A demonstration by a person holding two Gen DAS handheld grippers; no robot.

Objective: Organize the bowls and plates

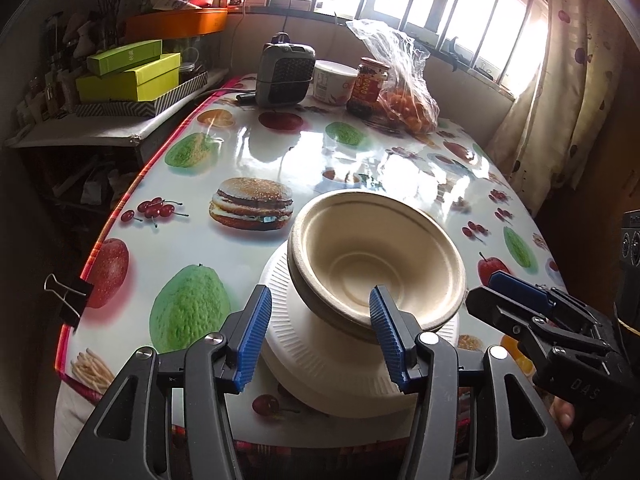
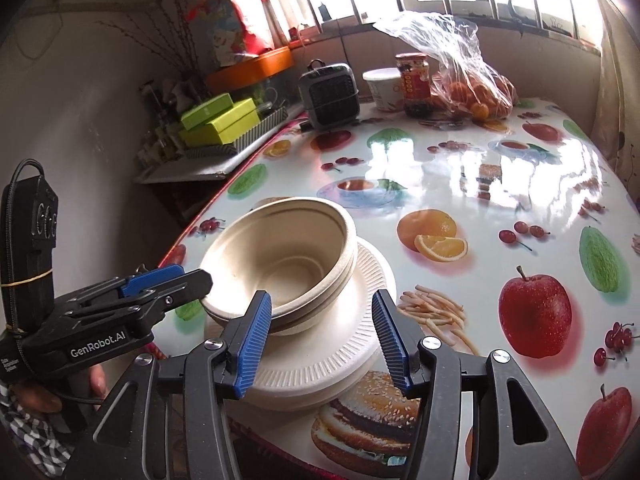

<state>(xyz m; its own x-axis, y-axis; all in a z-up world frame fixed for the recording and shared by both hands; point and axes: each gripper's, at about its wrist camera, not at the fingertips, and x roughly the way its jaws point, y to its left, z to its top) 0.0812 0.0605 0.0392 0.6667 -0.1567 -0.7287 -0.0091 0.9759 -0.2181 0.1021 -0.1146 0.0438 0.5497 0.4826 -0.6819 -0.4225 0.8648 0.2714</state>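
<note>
Stacked beige paper bowls (image 1: 376, 256) sit on a stack of white ribbed paper plates (image 1: 320, 344) near the table's front edge. My left gripper (image 1: 318, 340) is open, its jaws wide around the near left side of the stack, holding nothing. My right gripper (image 2: 322, 340) is open just in front of the bowls (image 2: 280, 264) and plates (image 2: 344, 344). The right gripper also shows at the right in the left wrist view (image 1: 516, 304), the left gripper at the left in the right wrist view (image 2: 172, 284), beside the bowl rim.
The table (image 1: 320, 152) has a glossy fruit-print cloth. At its far end stand a grey heater (image 1: 285, 74), a white tub (image 1: 334, 80), a jar (image 1: 368, 86) and a bag of oranges (image 1: 404, 92). Green boxes (image 1: 132, 72) lie on a side shelf. A binder clip (image 1: 66, 294) grips the left edge.
</note>
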